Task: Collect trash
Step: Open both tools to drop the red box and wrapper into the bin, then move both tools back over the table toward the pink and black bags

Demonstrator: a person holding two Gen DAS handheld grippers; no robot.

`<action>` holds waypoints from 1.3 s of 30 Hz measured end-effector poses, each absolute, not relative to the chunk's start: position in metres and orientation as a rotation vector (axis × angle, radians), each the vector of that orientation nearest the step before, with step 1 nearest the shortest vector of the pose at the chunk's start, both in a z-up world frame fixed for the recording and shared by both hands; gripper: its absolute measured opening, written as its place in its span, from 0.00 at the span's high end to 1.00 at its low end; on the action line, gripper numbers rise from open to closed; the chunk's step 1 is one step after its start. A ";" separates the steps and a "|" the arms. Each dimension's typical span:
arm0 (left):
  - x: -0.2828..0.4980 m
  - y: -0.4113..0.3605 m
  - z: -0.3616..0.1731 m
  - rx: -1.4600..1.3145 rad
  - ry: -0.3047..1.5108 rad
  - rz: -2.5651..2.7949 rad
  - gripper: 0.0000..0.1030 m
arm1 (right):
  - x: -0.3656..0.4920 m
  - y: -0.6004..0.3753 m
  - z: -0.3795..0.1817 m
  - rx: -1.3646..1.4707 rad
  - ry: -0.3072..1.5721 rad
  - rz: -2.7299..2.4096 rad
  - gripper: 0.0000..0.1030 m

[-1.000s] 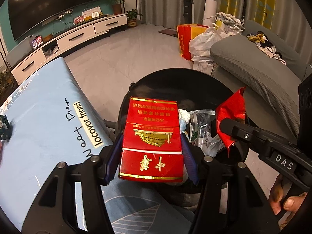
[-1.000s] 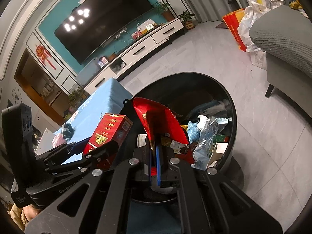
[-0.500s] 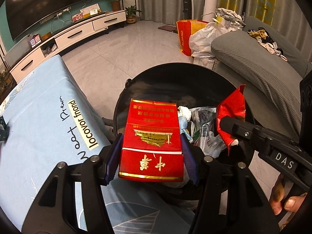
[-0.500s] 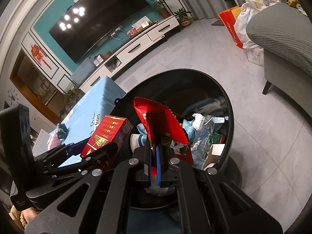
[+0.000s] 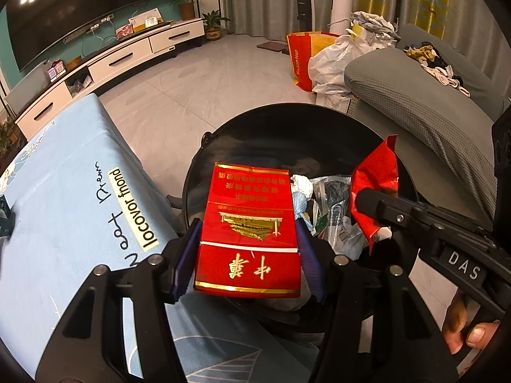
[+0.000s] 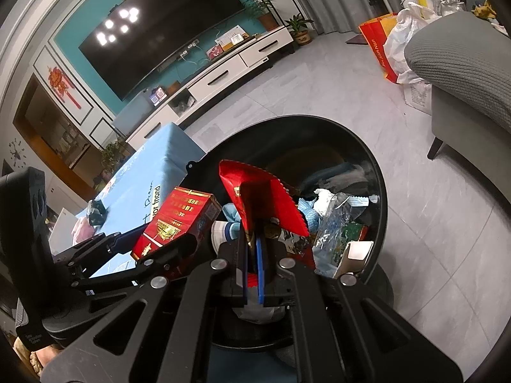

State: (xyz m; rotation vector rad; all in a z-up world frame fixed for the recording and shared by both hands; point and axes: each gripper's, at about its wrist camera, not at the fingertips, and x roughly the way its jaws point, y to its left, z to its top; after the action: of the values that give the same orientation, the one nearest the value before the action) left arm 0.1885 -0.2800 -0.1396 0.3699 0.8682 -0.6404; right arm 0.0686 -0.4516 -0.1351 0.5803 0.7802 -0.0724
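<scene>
My left gripper [image 5: 247, 255] is shut on a red cigarette box [image 5: 250, 229] with gold print and holds it over the near rim of a round black trash bin [image 5: 287, 118]. The box also shows in the right wrist view [image 6: 177, 220]. My right gripper [image 6: 254, 274] is shut on a crumpled red foil wrapper [image 6: 265, 201] above the bin [image 6: 380, 172]. The wrapper shows at the right of the left wrist view [image 5: 378, 185]. The bin holds several wrappers, tissues and plastic bags [image 6: 335, 220].
A table with a light blue cloth [image 5: 60, 191] stands left of the bin. A grey sofa [image 5: 415, 102] is to the right. Bags [image 5: 322, 57] lie on the floor beyond. A white TV cabinet [image 6: 223, 76] stands along the far wall.
Both grippers have moved a little forward over the bin with their loads still held. The bin now sits lower and nearer in both views.
</scene>
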 end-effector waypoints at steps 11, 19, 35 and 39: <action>0.187 -0.281 -0.140 0.390 0.862 -0.636 0.43 | 0.070 -0.452 -0.135 0.567 0.793 -0.082 0.95; 0.187 -0.282 -0.140 0.393 0.861 -0.636 0.43 | 0.070 -0.451 -0.135 0.565 0.797 -0.087 0.93; 0.181 -0.273 -0.129 0.389 0.823 -0.625 0.24 | 0.062 -0.452 -0.127 0.572 0.785 -0.116 0.64; 0.174 -0.263 -0.117 0.376 0.796 -0.621 0.18 | 0.056 -0.450 -0.118 0.576 0.770 -0.121 0.59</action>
State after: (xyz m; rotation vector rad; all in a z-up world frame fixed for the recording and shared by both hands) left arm 0.1745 -0.2631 -0.1174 0.3759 0.7961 -0.6208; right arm 0.0558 -0.4498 -0.1182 0.5763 0.7699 -0.1211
